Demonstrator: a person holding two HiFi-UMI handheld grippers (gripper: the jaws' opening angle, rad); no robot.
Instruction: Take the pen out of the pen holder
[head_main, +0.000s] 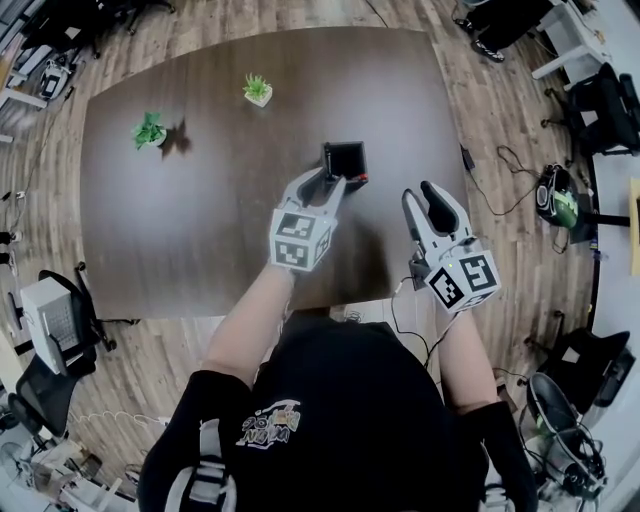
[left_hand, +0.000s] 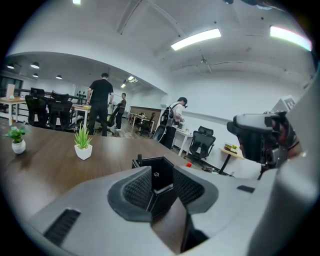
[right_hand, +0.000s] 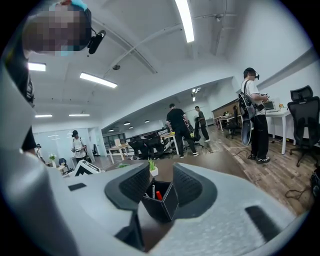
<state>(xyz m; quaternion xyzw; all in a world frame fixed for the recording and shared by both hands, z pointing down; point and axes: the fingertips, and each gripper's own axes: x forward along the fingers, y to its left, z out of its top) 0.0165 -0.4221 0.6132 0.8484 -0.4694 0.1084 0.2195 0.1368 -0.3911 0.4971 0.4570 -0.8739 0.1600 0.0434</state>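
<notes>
The left gripper (left_hand: 162, 190) has its jaws about half closed around the pen holder (head_main: 345, 158). The near corner of the holder sits deep between the two ribbed pads, and these look to be pressing on its sides. I judge this grip is there to keep the light holder from sliding or tipping when a pen is pulled up.

The right gripper (head_main: 427, 203) has its jaws wide apart with nothing in them. It hovers to the right of the holder, clearly apart from it, and is aimed at its open top. This looks like the approach for picking.

The pen (right_hand: 158, 195), with a red end, stands inside the holder beside a paler one, both leaning on an inner wall. No pen is out yet.

The holder is a black, square, open box with thin flat walls and sharp corners, probably hard plastic. The pens are slim and smooth, so the right pads need to close on one shaft only.

The holder stands on a dark wooden table (head_main: 200, 230) with a matte grain. Two small potted plants (head_main: 257, 90) in white pots stand well apart from it, farther away.
</notes>
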